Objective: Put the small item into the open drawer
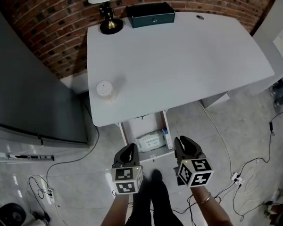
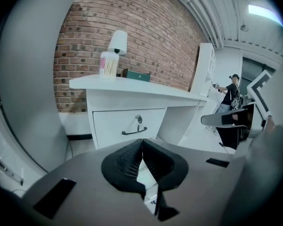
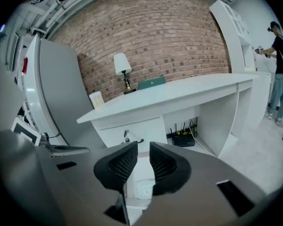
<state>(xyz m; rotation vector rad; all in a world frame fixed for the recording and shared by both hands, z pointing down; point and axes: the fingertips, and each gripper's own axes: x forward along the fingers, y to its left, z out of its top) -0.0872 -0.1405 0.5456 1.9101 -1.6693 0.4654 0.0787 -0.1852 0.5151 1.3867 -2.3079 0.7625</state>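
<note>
Left gripper [image 1: 128,150] nearest me: jaws closed tip to tip, nothing in them. Right gripper [image 1: 186,144] beside it: jaws parted by narrow gap, nothing gripped. Small white packet [image 1: 150,140] lies inside open drawer [image 1: 167,128] under white desk [image 1: 179,55], just ahead of both grippers, touching neither. Cotton swab jar [image 1: 105,90] stands upright near desk's left edge. Lamp [image 1: 105,4] and dark green box [image 1: 150,14] at back of desk.

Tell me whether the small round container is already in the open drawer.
No, the small round container stands on the white desk near its edge, not inside the open drawer below.
</note>
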